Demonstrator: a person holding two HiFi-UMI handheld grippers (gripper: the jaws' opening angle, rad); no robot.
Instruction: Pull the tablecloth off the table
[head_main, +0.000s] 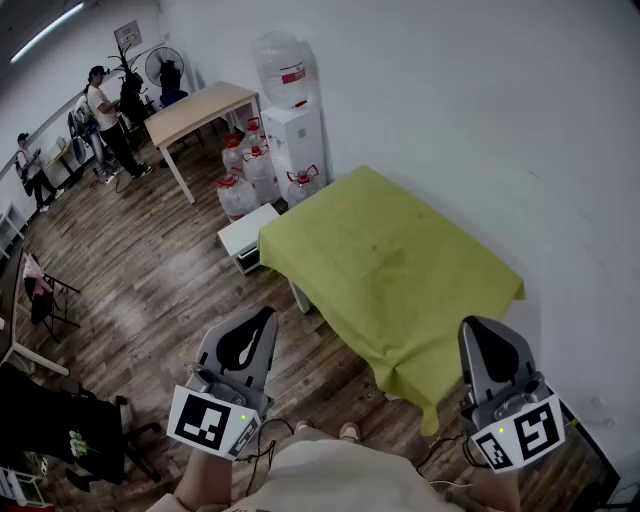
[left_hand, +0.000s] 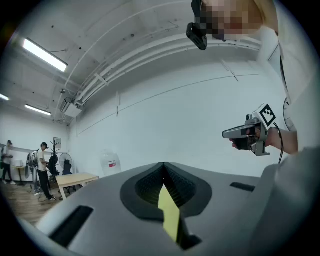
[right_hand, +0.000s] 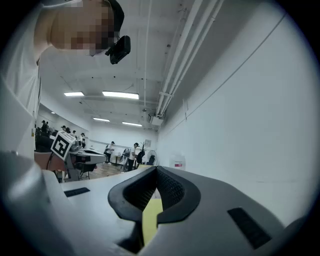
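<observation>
1. The yellow-green tablecloth (head_main: 390, 265) is lying spread over the desk against the white wall (head_main: 480, 110). It is covering the whole top and hanging over the edges. Only one white leg (head_main: 300, 297) of the desk is showing beneath it.
2. You are holding the left claw (head_main: 263, 318) low at the lower left, well apart from the cloth. Its jaws are pressed together on nothing.
3. You are holding the right claw (head_main: 480, 326) at the lower right, near the cloth's hanging corner but not touching it. Its jaws are likewise pressed together and empty.
4. In each gripper view a yellow-green sliver is showing in the slot behind the meeting tips. What it is cannot be told.
5. The marker cubes are hiding most of your hands in the head view.
6. A water dispenser (head_main: 296, 135) is standing by the wall with jugs (head_main: 250, 170) beside it. The bottle on top is carrying a red label, but its print is too small to read.
7. Farther off, people (head_main: 105, 120) are standing by a wooden desk (head_main: 200, 110), too small to make out further.
</observation>
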